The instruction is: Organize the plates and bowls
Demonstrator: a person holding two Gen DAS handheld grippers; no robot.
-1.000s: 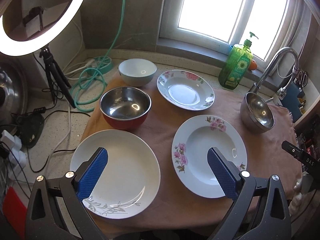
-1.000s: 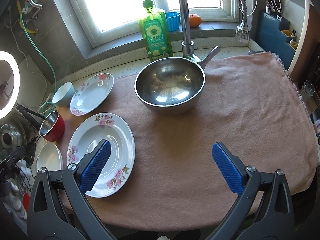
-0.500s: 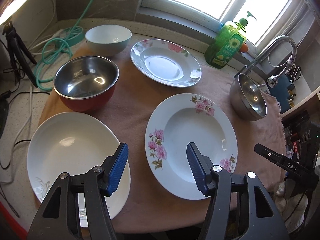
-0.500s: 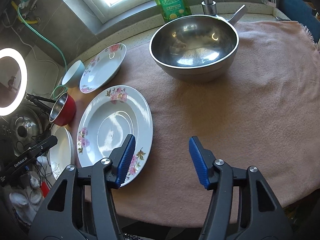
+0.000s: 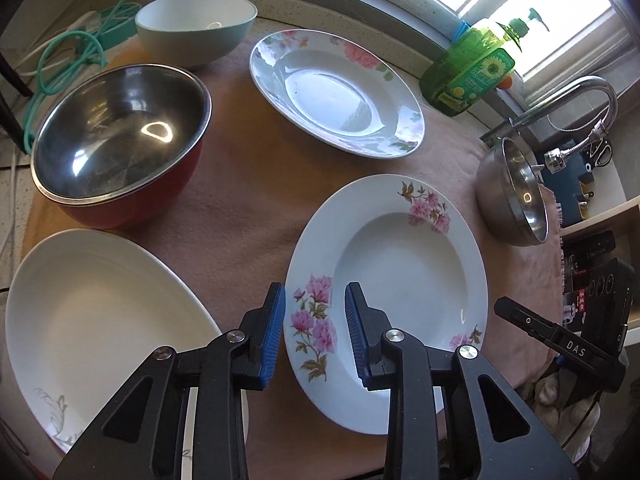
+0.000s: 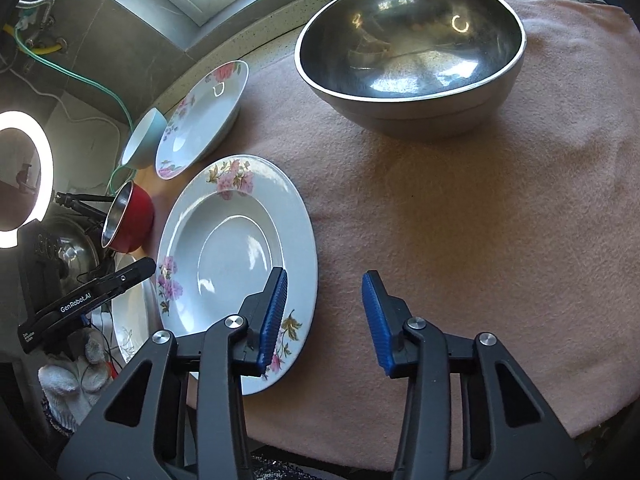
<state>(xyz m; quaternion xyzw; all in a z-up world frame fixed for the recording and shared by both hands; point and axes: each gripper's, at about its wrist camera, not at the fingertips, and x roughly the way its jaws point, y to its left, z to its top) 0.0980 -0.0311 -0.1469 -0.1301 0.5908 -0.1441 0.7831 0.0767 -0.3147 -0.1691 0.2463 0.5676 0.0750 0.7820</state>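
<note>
Flowered plate (image 5: 404, 276) is lying between you: your left gripper (image 5: 315, 334) and right gripper (image 6: 324, 318) are straddling its near rim, jaws parted, gripping nothing.

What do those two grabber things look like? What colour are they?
Both the left gripper and the right gripper look alike: black plastic arms with triangle-shaped holes, round silver bolts at the joints, and two flat fingers covered in ribbed blue pads. One side says "DAS", another "GenRobot.AI" in white letters.
</note>
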